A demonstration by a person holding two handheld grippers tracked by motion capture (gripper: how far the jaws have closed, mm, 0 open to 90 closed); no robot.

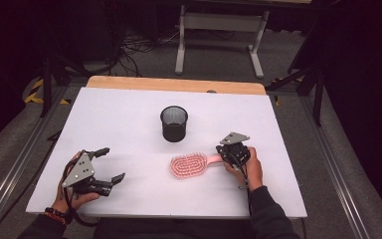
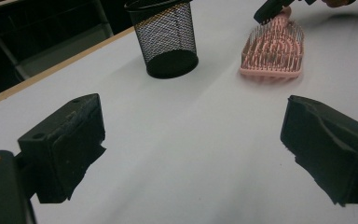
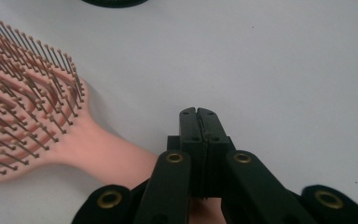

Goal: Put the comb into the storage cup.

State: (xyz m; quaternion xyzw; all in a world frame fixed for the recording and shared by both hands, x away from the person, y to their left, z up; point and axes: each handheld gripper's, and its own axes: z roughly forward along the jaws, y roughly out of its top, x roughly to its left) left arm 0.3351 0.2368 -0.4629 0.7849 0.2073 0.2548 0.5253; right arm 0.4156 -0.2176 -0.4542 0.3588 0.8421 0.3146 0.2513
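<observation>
Pink hairbrush (image 1: 189, 166): lying bristles-up on white surface (image 1: 129, 129), not yet lifted. Right hand-held gripper (image 1: 227, 152) pinching its handle; left hand-held gripper (image 1: 110, 164) resting wide open, empty. Mesh cup (image 1: 174, 123) standing nearby, likely destination.

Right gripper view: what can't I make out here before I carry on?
- Hairbrush handle end: hidden under the right gripper, whose jaws look closed; whether they pinch the handle cannot be told.
- Hairbrush head: cut off by the left edge.
- Mesh cup: cut off by the top edge, just its base visible.
- In the high view, the right gripper covers the same handle end.
</observation>
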